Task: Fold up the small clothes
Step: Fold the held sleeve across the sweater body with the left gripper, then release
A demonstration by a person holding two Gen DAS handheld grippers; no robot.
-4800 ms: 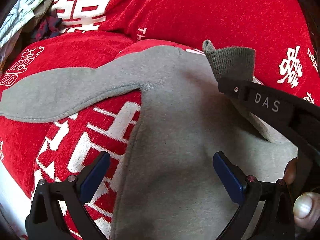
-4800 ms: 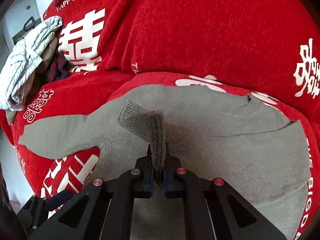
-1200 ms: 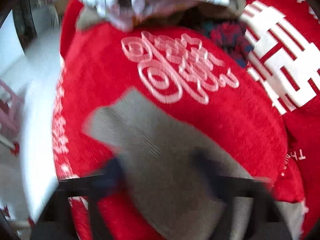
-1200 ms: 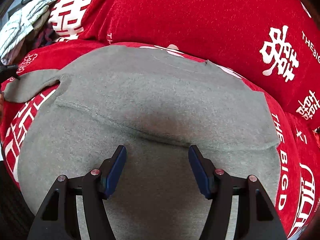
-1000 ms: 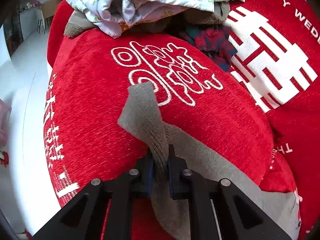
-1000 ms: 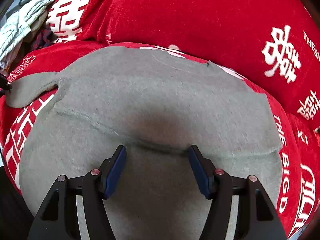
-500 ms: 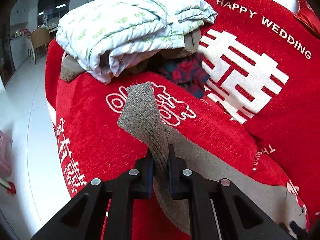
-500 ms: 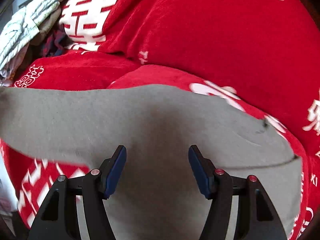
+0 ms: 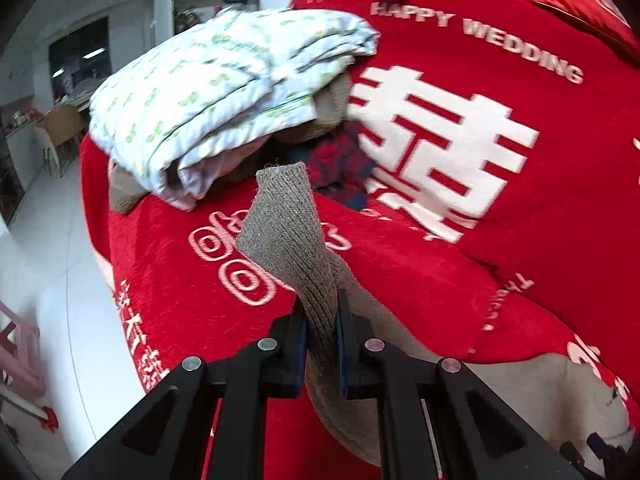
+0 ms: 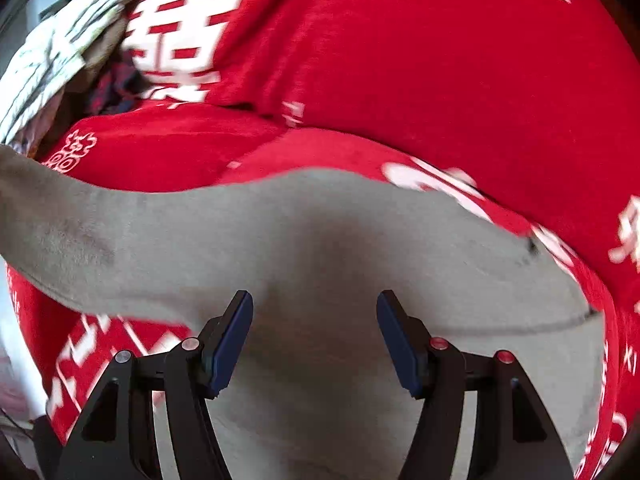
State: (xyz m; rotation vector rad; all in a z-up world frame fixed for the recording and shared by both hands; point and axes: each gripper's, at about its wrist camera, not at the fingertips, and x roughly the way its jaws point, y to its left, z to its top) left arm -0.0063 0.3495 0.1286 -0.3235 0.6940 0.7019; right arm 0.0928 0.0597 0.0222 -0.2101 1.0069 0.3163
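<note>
Up comes the sleeve cuff (image 9: 286,236), lifted higher off the red sofa cover (image 9: 420,288) than half a second back, and the left hand-held gripper (image 9: 322,344) is clamped tight on it. Grey sweater (image 10: 320,264) lies spread on the seat, sleeve stretched out leftward. Right hand-held gripper (image 10: 314,332) hovers over the body, jaws wide, holding nothing. Folded quilt (image 9: 224,92) sits behind.

Left matte-black two-finger gripper (image 9: 322,334): angular open-frame linkage arms, round silver-pink screw heads at the pivots (four visible), dark blue pads on the inner finger faces. Right matte-black two-finger gripper (image 10: 315,338): same triangular cut-out frame, blue rubber-like pads (image 10: 228,342), screw heads tinted red on one side.
</note>
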